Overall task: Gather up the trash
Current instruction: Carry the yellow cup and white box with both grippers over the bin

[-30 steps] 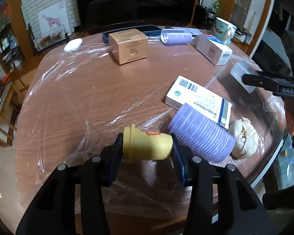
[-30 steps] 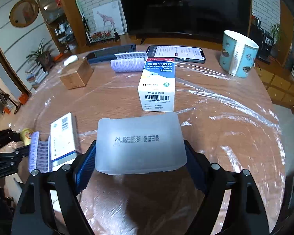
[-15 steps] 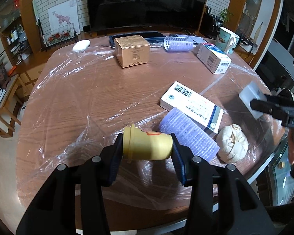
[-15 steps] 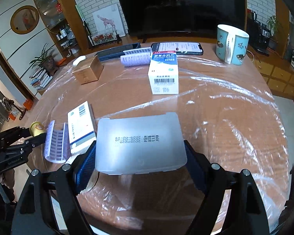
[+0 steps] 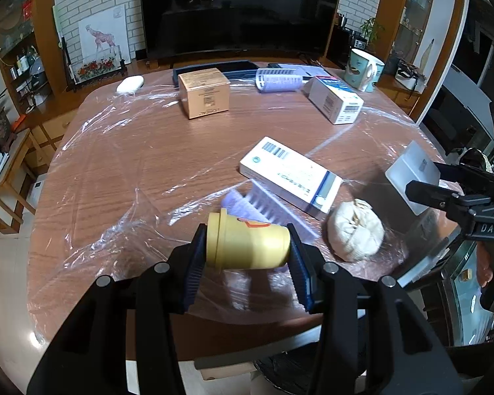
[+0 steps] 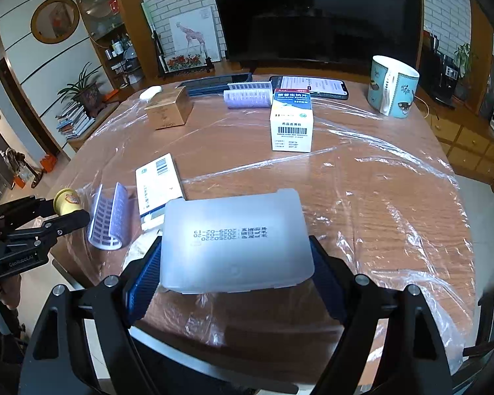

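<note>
Small yellow lidded plastic cup [image 5: 247, 245] lying sideways at lower centre of the left view, clamped end to end by the left gripper [image 5: 245, 256]. Frosted translucent flat plastic case [image 6: 235, 242] at lower centre of the right view, pinched by its two short sides in the right gripper [image 6: 235, 265]. Since a second ago, both pulled back and a little up from the round wooden table under crinkled clear film [image 5: 122, 177]: more tabletop and its near rim now in frame, with the ribbed lilac plastic sleeve [image 5: 266, 205], the white barcoded carton [image 5: 291, 174] and the crumpled beige paper wad [image 5: 355, 230] left behind just past the cup. Judged: two pieces lifted clear and on their way to a bin, not in view. Near rim right below both grippers, open floor beyond at the bottom edge. Lilac sleeve close to the cup, so some risk of a brush. Farther up the frame, well apart: tan cardboard box [image 5: 204, 95], upright white medicine box [image 6: 291, 123], teal patterned mug [image 6: 392, 87], black phone [image 6: 309, 85].
</note>
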Demonstrator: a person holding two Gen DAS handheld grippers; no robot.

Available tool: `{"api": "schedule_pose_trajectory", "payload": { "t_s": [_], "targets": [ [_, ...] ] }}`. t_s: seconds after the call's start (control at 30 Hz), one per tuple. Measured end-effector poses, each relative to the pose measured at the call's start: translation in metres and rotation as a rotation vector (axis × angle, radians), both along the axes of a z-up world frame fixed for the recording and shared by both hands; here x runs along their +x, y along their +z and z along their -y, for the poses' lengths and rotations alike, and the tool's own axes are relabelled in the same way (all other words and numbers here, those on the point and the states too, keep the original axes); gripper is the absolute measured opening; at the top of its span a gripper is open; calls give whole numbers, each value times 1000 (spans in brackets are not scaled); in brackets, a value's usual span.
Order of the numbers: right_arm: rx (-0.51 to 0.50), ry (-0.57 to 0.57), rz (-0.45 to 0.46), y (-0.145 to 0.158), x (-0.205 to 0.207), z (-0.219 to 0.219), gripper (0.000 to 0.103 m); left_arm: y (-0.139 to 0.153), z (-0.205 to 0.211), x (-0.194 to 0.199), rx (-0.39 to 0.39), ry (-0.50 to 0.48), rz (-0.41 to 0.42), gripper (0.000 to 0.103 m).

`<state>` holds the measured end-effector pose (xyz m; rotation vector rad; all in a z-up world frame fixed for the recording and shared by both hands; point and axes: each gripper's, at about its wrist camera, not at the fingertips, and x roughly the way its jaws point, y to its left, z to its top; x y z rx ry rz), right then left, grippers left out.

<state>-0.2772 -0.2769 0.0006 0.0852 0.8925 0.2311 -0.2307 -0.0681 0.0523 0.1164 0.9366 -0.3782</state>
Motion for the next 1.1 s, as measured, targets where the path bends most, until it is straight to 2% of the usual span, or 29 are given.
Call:
{"api": "schedule_pose_trajectory", "payload": {
  "t_s": [0.63, 1.1],
  "targets": [
    [7, 30, 14, 10, -49, -3, 81, 5, 27, -52, -6, -81, 1, 47],
    [-4, 61, -4, 4, -84, -4, 81, 1, 42, -84, 15, -122, 3, 47]
  ]
}}
